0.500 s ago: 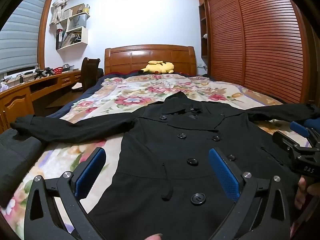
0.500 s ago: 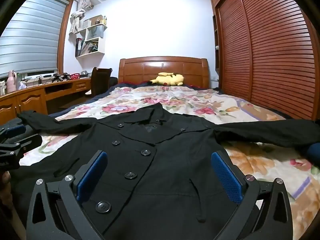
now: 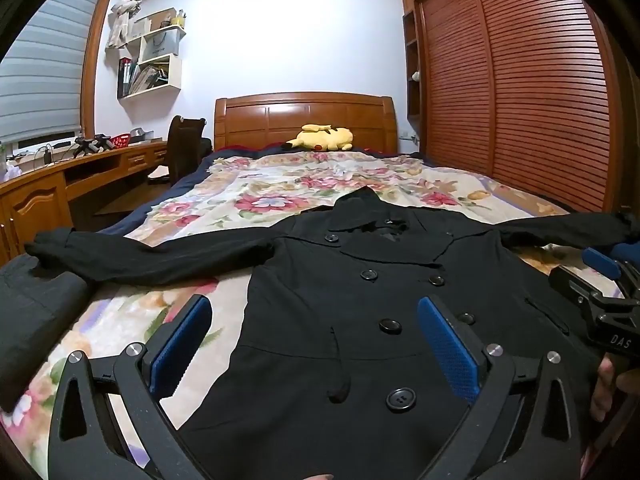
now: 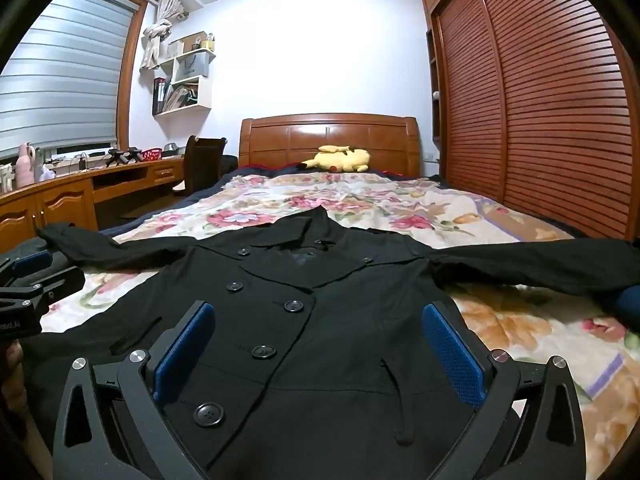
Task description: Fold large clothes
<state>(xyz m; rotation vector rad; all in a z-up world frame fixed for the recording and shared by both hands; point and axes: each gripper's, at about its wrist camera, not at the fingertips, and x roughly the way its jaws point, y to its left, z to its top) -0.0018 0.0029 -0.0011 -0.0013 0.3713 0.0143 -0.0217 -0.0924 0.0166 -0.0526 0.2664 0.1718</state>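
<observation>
Black coat (image 3: 360, 320) is laid flat, buttoned, on the bed (image 3: 280, 184) — sleeves spread wide. Left tongs (image 3: 314, 344) and right tongs (image 4: 318, 350) are held fully open, nothing gripped. Sleeve cuffs should be pinched first — folded inward squarely.

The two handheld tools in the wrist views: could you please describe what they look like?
Both match. The left tool and the right tool each have two black, angular fingers with cut-out slots and silver screw heads. Each finger ends in a blue, fine-textured pad. In the left wrist view the right tool's side shows white letters "DAS". No cables or sleeves show.
</observation>
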